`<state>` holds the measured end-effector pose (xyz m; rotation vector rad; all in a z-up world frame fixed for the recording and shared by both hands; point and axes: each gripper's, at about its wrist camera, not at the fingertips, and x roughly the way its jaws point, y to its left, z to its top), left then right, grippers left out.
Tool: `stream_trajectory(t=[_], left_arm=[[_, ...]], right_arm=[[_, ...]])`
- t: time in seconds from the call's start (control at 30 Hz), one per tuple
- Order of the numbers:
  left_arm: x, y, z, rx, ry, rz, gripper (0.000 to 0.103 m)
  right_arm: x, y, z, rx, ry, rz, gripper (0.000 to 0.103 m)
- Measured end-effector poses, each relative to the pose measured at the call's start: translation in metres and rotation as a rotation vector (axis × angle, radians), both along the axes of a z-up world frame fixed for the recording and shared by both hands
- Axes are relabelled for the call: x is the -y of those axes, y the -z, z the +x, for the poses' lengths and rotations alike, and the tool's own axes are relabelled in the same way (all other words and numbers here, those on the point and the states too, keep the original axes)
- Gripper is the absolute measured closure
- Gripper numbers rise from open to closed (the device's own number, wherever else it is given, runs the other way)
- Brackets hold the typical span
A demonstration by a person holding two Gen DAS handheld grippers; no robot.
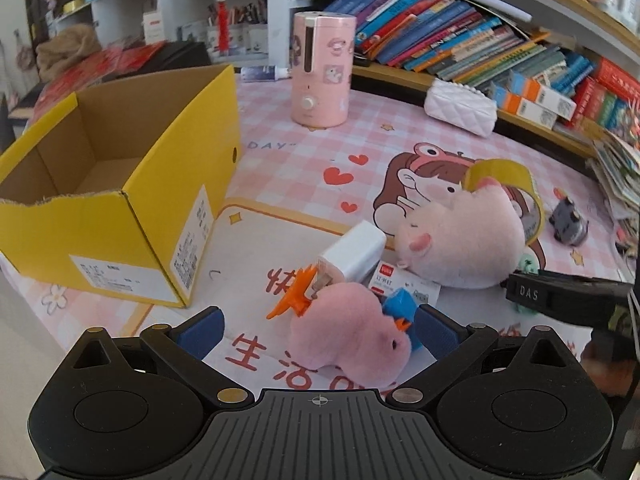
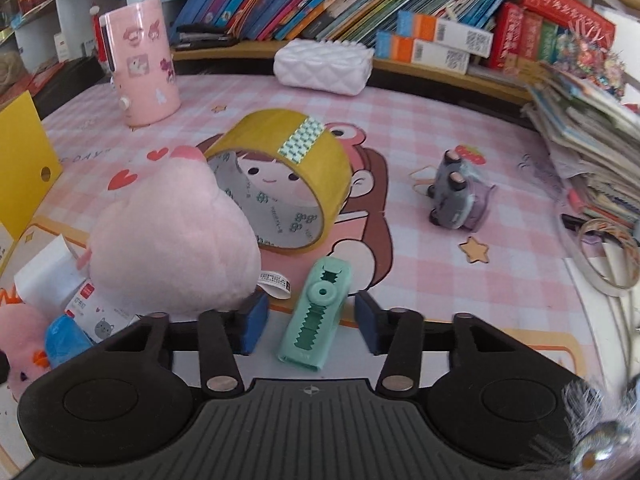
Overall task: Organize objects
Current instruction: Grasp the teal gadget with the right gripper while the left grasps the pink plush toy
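My left gripper (image 1: 318,334) is open over the pink mat. A small pink plush (image 1: 344,328) lies between its blue pads, and neither pad presses on it. An orange claw clip (image 1: 292,296), a white charger (image 1: 352,256) and a blue object (image 1: 400,304) lie close around that plush. My right gripper (image 2: 311,328) is open too, with a mint green clip (image 2: 316,316) lying between its pads and a gap on each side. A large pink plush (image 2: 168,240) touches its left finger. Behind stands a yellow tape roll (image 2: 280,176). The open yellow box (image 1: 160,240) is at left.
A small grey toy (image 2: 456,196) lies at right on the mat. A pink humidifier (image 1: 320,72) and a white quilted pouch (image 1: 460,108) stand at the back, before a shelf of books. A stack of papers (image 2: 592,140) lines the right edge.
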<state>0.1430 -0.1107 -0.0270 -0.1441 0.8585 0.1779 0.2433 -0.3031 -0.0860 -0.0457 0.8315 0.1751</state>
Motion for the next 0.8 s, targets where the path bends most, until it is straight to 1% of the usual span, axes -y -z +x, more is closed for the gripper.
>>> stream_trajectory(t=[0.03,0.1,0.17,0.2,0.3,0.37,0.43,0.5,0.53,0.57,0.7,0.8], left_arm=[[-0.001,0.001,0.002,-0.01,-0.011,-0.018,0.005],[-0.003,0.003,0.006,-0.023,-0.039,-0.066,0.009],[-0.005,0.006,0.009,-0.03,-0.063,-0.101,0.016],[-0.006,0.008,0.011,-0.034,-0.075,-0.116,0.018],[-0.012,0.015,0.017,-0.061,-0.142,-0.179,0.023],[-0.019,0.021,0.02,-0.074,-0.209,-0.245,0.026],[-0.025,0.027,0.02,-0.074,-0.272,-0.305,0.027],[-0.029,0.031,0.02,-0.064,-0.306,-0.348,0.032],[-0.03,0.032,0.02,-0.058,-0.315,-0.367,0.038],[-0.031,0.033,0.02,-0.049,-0.318,-0.382,0.041],[-0.032,0.033,0.02,-0.054,-0.294,-0.377,0.043],[-0.033,0.025,0.015,-0.049,-0.276,-0.341,0.043]], right_arm=[[0.0,0.0,0.001,0.005,-0.015,0.002,0.072],[0.0,0.0,0.001,0.007,-0.041,0.002,0.077],[0.004,-0.003,0.001,-0.008,-0.048,0.023,0.078],[0.006,-0.005,-0.001,-0.012,-0.043,0.032,0.08],[0.012,-0.014,-0.01,-0.008,-0.048,0.051,0.08],[0.015,-0.022,-0.02,0.01,-0.067,0.059,0.08],[0.016,-0.029,-0.03,0.027,-0.089,0.066,0.08],[0.017,-0.036,-0.038,0.04,-0.111,0.065,0.08],[0.017,-0.039,-0.042,0.047,-0.119,0.064,0.08],[0.017,-0.041,-0.045,0.053,-0.127,0.064,0.08],[0.014,-0.047,-0.051,0.063,-0.142,0.065,0.08],[0.012,-0.047,-0.054,0.061,-0.143,0.072,0.08]])
